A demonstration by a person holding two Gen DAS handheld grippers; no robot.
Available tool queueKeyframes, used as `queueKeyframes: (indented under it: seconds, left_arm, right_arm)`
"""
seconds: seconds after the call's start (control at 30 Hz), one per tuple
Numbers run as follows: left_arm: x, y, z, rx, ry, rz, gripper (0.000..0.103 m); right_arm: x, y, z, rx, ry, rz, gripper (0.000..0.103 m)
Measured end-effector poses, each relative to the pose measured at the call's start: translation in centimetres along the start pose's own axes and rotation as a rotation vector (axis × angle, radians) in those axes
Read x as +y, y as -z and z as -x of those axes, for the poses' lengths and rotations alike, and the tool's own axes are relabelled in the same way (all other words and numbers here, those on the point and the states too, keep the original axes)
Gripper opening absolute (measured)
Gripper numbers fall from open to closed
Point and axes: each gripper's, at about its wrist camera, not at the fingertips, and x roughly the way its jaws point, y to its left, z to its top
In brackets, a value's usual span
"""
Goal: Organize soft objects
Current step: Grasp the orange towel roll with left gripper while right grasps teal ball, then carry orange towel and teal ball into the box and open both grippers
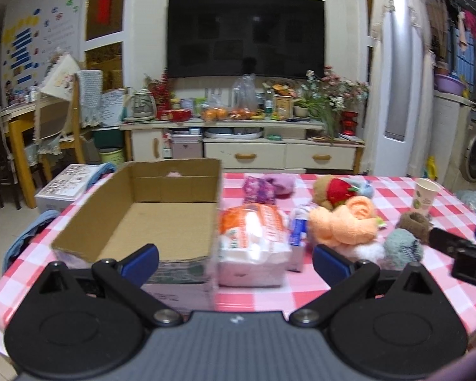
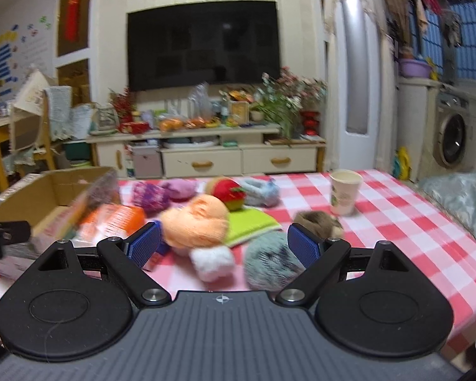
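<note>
Left gripper (image 1: pixel 234 262): blue-padded jaws spread wide, nothing between them, hovering over the near edge of the pink-and-white checked tablecloth (image 1: pixel 380 289), aimed between box and packet
Right gripper (image 2: pixel 222 247): blue-padded jaws likewise wide apart and empty, pointed at the cluster of soft things
Nearest to right gripper: fluffy grey-green ball of plush (image 2: pixel 271 266) just ahead of the right pad; small white fluffy tuft (image 2: pixel 212 263) just ahead of centre
Just beyond: rolled peach-orange towel bundle (image 2: pixel 196 223), resting on a flat lime-green cloth (image 2: pixel 254 223)
Nearest to left gripper: soft plastic packet of white cotton with orange print (image 1: pixel 254 238), touching or just beside the box wall
Destination, likely: open brown cardboard box (image 1: pixel 161 216), nearly empty, something pink barely showing at the far wall
Farther back: red strawberry plush (image 2: pixel 227 190), purple knitted piece (image 2: pixel 150 197), brown furry ring (image 2: pixel 317 223)
Bystander: white paper cup (image 2: pixel 344 192), upright, well apart from the pile
Handling, judged: all light, squashy, non-fragile; plush compresses, so deep bite across the middle; towel bundle may unroll if pinched at an edge
Packet: slippery film, best grasped across the narrow end
</note>
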Motion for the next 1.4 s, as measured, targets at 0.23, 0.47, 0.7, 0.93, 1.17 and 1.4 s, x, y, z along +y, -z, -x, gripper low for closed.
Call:
queueKeyframes:
  seconds: [0.23,0.47,0.7,0.93,1.17,1.4]
  left_arm:
    - [-4.0,-0.3,-2.1,0.048,0.119,-0.055,0.102]
    - [-8.6,-1.3,-6.2,0.078,0.224,-0.125,0.102]
    - [-12.5,-2.4,-11.4,0.12,0.294,-0.162,0.102]
    - [-14.9,-3.4,-15.8,0.134,0.304,-0.193,0.102]
    - [-15.4,-3.6,-19.0,0.199,0.308,-0.188,0.09]
    - [-16.0,-3.4,-20.6,0.258,0.302,-0.191,0.076]
  right_arm:
    - [-3.2,1.3,-3.0,0.048,0.083,-0.001,0.103]
    - [-6.0,2.8,-7.1,0.181,0.028,-0.106,0.103]
    - [-6.6,2.7,-9.8,0.239,-0.036,-0.136,0.103]
    - [-7.0,2.0,-12.1,0.257,-0.064,-0.135,0.103]
    - [-6.6,1.5,-14.0,0.289,-0.081,-0.142,0.103]
    - [-6.5,1.4,-15.5,0.309,-0.06,-0.143,0.103]
